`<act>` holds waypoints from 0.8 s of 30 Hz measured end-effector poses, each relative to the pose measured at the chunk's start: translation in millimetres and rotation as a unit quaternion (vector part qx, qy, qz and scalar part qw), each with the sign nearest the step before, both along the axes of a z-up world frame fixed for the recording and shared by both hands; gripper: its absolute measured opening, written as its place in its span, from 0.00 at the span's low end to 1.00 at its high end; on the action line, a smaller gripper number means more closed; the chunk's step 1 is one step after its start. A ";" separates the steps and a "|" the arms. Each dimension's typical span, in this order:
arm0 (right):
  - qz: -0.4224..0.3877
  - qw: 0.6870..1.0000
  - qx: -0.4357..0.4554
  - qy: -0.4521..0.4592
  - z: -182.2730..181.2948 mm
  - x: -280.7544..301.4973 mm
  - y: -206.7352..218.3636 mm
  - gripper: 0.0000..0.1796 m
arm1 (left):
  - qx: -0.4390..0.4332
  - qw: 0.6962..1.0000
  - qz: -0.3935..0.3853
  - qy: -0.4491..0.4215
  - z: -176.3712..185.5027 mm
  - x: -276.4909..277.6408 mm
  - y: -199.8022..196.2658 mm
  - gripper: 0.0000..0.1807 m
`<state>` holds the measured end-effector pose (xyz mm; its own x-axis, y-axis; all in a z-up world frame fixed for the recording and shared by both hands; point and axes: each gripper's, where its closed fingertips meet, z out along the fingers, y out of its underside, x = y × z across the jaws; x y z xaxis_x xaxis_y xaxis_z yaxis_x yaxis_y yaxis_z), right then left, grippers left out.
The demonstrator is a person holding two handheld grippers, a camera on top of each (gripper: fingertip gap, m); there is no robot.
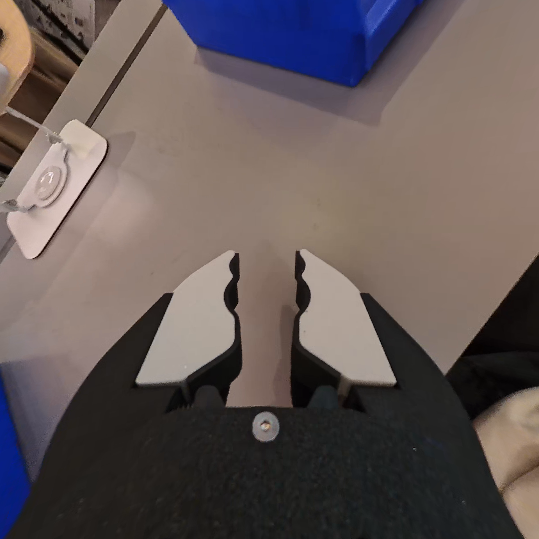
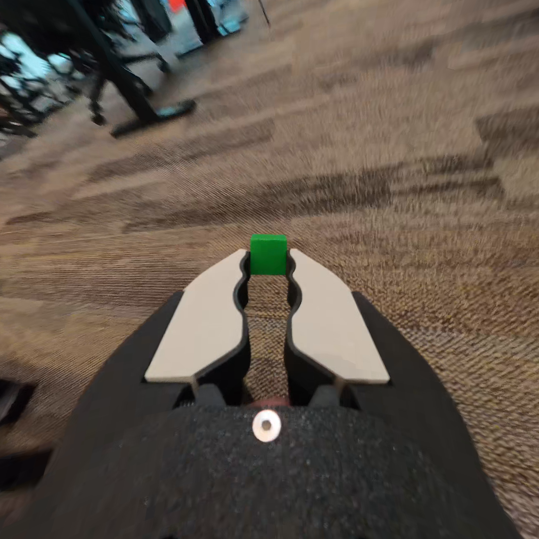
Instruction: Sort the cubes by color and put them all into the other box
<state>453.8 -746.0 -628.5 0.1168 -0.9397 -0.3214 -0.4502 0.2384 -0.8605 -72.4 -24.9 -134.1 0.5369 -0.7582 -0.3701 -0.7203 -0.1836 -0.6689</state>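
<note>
A: Your right hand-held gripper (image 2: pixel 268 256) is clenched on a green cube (image 2: pixel 268 256) — pinched at the very fingertips, over brown carpet (image 2: pixel 408 291), which is blurred.

B: And your left hand-held gripper (image 1: pixel 267 256) is released, jaws parted with nothing between them, over the bare grey desk (image 1: pixel 291 180).

A: Beyond it stands a blue box (image 1: pixel 291 35) at the far side; you can't see inside from here.

B: Another blue edge (image 1: pixel 11 455) shows near your left, and a white card (image 1: pixel 58 189) lies by the desk's left edge.
</note>
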 end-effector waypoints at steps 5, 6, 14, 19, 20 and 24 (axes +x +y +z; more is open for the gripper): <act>0.154 0.980 0.018 -0.128 204.1 -104.1 26.0 0.12 | -0.017 0.994 -0.050 -0.093 17.1 8.1 -9.3 0.20; 0.210 0.966 0.018 -0.147 243.1 -126.4 41.4 0.13 | -0.016 0.992 -0.062 -0.108 21.2 8.7 -11.0 0.20; 0.680 0.703 0.107 -0.181 491.2 -328.3 139.2 0.12 | -0.029 0.956 -0.123 -0.266 58.2 -21.4 -25.0 0.21; 0.778 0.578 0.082 -0.234 524.3 -437.6 267.6 0.13 | -0.055 0.915 -0.087 -0.390 72.4 -87.3 -27.2 0.23; 0.776 0.566 0.068 -0.270 527.0 -455.6 297.9 0.13 | -0.053 0.907 -0.075 -0.410 73.7 -101.0 -25.0 0.23; 0.786 0.524 0.105 -0.309 553.2 -508.6 413.3 0.12 | -0.046 0.893 -0.035 -0.446 65.7 -140.3 -9.0 0.28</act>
